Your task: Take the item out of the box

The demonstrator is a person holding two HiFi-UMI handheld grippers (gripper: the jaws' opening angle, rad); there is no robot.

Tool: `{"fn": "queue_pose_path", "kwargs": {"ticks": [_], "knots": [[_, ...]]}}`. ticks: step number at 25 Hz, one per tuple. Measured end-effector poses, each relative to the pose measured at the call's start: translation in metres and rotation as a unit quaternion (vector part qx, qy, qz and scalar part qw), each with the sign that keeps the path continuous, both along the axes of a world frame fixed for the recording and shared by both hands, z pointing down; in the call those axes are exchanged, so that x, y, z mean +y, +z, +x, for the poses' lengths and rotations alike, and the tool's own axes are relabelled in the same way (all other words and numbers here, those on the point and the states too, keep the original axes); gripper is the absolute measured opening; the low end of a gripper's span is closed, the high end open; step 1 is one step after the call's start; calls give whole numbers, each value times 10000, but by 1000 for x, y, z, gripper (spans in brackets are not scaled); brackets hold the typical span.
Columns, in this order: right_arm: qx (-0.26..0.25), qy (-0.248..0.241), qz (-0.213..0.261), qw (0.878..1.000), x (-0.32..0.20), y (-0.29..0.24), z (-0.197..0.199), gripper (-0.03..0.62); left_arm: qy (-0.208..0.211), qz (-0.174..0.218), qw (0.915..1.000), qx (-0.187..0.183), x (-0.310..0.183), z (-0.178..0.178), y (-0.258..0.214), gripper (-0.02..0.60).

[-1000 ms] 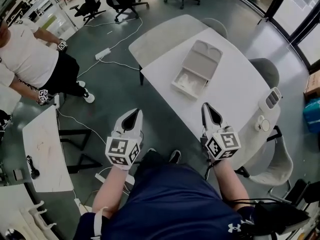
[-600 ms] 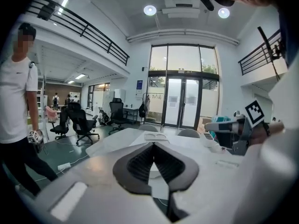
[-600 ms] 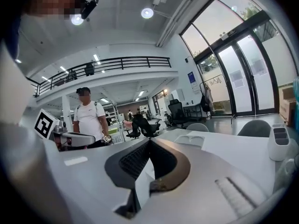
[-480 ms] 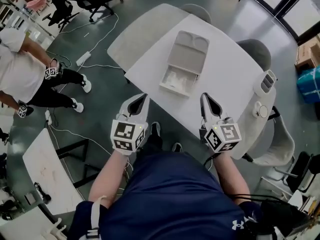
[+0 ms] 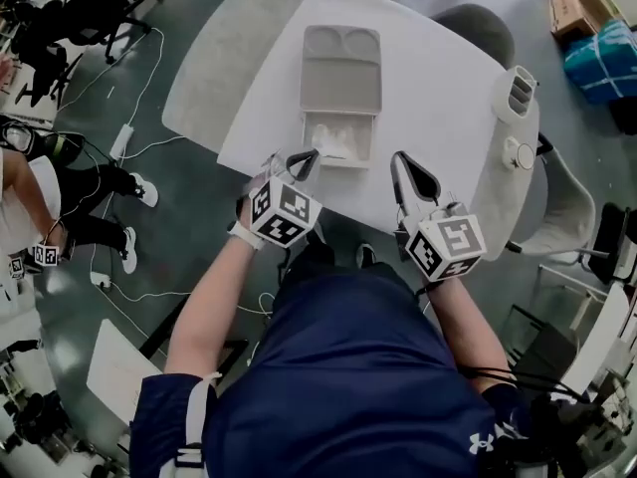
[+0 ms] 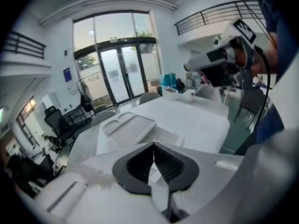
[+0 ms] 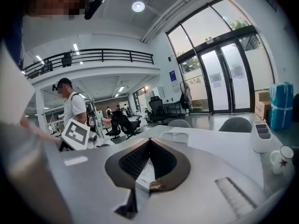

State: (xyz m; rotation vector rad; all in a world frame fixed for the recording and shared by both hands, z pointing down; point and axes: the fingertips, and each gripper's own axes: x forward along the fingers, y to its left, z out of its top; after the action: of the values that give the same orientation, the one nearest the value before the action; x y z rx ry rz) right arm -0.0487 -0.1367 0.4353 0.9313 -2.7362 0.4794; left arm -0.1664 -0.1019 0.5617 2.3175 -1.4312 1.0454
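Observation:
An open grey box [image 5: 339, 139] lies on the white table [image 5: 438, 98], its lid [image 5: 341, 56] folded back flat on the far side. A pale item [image 5: 335, 137] rests inside the near tray. My left gripper [image 5: 312, 155] is shut and empty, its tip at the tray's near left corner. To the right of the box, over the table's near edge, my right gripper [image 5: 398, 159] is shut on nothing. The left gripper view shows the lid [image 6: 128, 126] beyond the closed left gripper [image 6: 153, 146]. The right gripper view shows the lid [image 7: 180, 135] past the closed right gripper [image 7: 149, 141].
A grey organizer [image 5: 516, 92] and a white cup [image 5: 519, 153] stand at the table's right edge. Chairs [image 5: 476, 28] sit round the table. Cables and a power strip [image 5: 119, 139] lie on the floor at left, where a person [image 5: 40, 167] stands.
Both grippers have come forward to the table's near edge. The left one has swung up and right to the box's near corner. The box now lies straight ahead in the head view.

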Motion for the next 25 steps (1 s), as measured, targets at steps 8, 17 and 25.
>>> {"fn": "queue_pose_path", "kwargs": {"ticks": [8, 17, 25], "knots": [[32, 439, -259, 9987, 0, 18, 16, 3, 1884, -1672, 9598, -1239, -30, 15, 86, 45], [-372, 892, -611, 9934, -21, 37, 69, 3, 2154, -2643, 9249, -1681, -49, 24, 120, 75], [-367, 1279, -735, 9884, -24, 48, 102, 2, 2472, -3452, 8859, -1867, -49, 32, 155, 75]]}}
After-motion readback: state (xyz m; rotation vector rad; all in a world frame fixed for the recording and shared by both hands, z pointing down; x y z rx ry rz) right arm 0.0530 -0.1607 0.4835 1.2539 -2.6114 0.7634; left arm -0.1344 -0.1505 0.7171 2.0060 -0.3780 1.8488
